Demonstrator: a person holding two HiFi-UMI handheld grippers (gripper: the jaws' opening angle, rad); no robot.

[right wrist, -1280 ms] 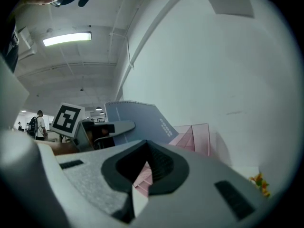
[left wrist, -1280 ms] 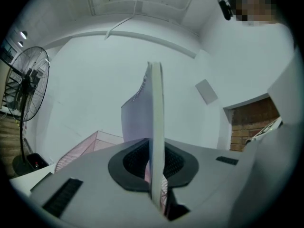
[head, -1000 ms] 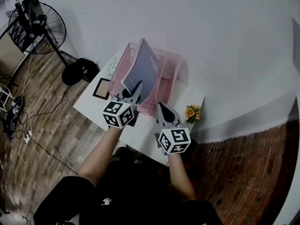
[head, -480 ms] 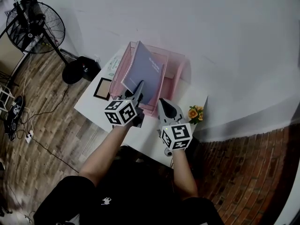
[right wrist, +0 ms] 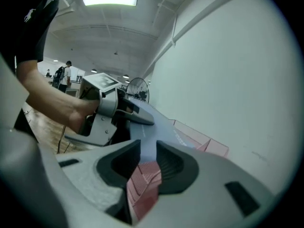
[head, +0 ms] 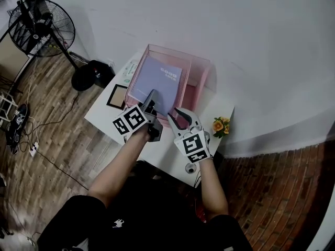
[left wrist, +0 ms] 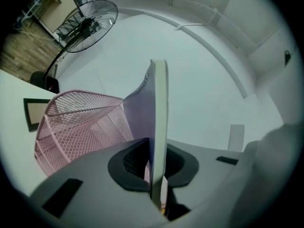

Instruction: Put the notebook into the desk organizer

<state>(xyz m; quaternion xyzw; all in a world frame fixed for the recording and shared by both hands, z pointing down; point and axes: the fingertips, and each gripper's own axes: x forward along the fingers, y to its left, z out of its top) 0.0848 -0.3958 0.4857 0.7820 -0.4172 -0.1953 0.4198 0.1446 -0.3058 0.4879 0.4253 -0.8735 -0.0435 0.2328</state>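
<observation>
A lavender notebook (head: pixel 157 83) leans back, tilted, inside the pink mesh desk organizer (head: pixel 201 75) on the white table (head: pixel 104 120). My left gripper (head: pixel 151 101) is shut on the notebook's near edge; in the left gripper view the notebook (left wrist: pixel 159 118) stands edge-on between the jaws of the left gripper (left wrist: pixel 158 172), with the organizer (left wrist: pixel 80 122) behind. My right gripper (head: pixel 179 117) hovers at the organizer's front rim and its jaws are opening. In the right gripper view the right gripper (right wrist: pixel 148 158) holds nothing; pink mesh (right wrist: pixel 142 186) and the notebook (right wrist: pixel 154 129) show through its gap.
A small framed picture (head: pixel 116 97) lies left of the organizer, with printed sheets (head: pixel 129 72) behind it. A little pot of orange flowers (head: pixel 220 125) stands at the table's right edge. A floor fan (head: pixel 44 27) stands at the far left on the wooden floor.
The notebook has tipped from nearly upright to leaning back lower in the organizer. The left gripper followed it forward. The right gripper's jaws have parted and it moved closer to the organizer.
</observation>
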